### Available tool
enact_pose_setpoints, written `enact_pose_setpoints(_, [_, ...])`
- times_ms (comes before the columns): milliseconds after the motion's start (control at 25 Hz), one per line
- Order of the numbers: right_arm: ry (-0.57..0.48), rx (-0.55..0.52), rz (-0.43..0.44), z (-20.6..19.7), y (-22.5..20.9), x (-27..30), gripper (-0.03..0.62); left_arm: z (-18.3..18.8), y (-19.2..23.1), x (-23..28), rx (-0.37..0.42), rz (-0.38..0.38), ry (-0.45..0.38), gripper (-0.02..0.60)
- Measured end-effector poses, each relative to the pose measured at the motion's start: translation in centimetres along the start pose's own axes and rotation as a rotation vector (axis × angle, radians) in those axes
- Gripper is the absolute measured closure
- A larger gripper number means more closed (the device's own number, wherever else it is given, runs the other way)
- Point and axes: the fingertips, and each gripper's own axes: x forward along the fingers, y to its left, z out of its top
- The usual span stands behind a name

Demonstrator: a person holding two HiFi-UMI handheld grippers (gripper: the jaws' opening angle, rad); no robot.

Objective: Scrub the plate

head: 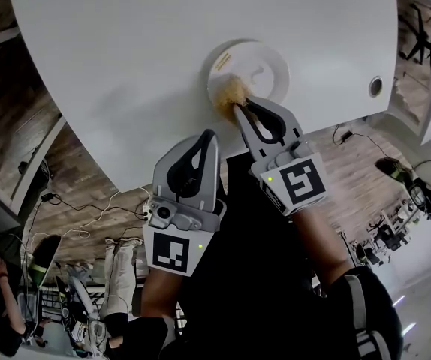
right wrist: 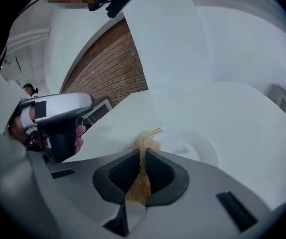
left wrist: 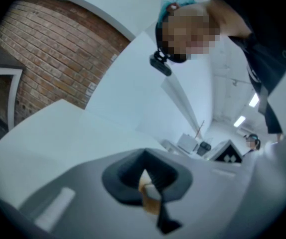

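A white plate (head: 257, 66) lies on the white table (head: 125, 66) near its front edge. A golden mesh scrubber (head: 227, 91) rests on the plate's near-left rim, with my right gripper (head: 238, 111) shut on it. In the right gripper view the scrubber (right wrist: 144, 144) sticks out past the closed jaws, and the plate (right wrist: 195, 146) lies just beyond it. My left gripper (head: 209, 136) hangs over the table's edge, left of the plate and apart from it, jaws together. In its own view the left gripper (left wrist: 145, 176) shows a brownish sliver at the seam that I cannot identify.
A round cable hole (head: 375, 86) sits in the table at the far right. Below the table edge is wooden floor (head: 88, 201) with cables. A hand on the left gripper (right wrist: 58, 121) shows at the left of the right gripper view.
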Motion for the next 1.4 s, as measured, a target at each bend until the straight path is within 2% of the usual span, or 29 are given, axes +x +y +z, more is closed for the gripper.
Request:
enact_pose_setpoints(280, [0.019,0.005,0.021,0.6,1.5,0.4,0.561,0.0,0.2,0.2,0.002,-0.004,0.007,0.578])
enact_pose_setpoints(440, [-0.018,0.005,0.048,0.2,1.9,-0.2,0.562,-0.4,-0.1,0.5,0.003,-0.01,0.017,0.578])
enact_pose_setpoints(680, [0.035,0.018,0.002,-0.9,0.4,-1.3,0.561,-0.9,-0.8,1.0,0.006,-0.025,0.026,0.578])
enact_pose_setpoints(1080, [-0.008,0.041,-0.019,-2.1,-2.0,-3.7,0.56,-1.7,-3.4,2.3,0.026,-0.049,0.044,0.578])
enact_pose_setpoints(1280, [0.006,0.05,-0.061,-2.8,-3.9,-4.6,0.561,-1.8,-4.1,2.6,0.033,-0.054,0.058,0.578])
enact_pose_setpoints(1400, [-0.02,0.05,-0.074,-2.7,-5.2,-5.3,0.561,-1.8,-4.8,2.9,0.041,-0.055,0.063,0.578])
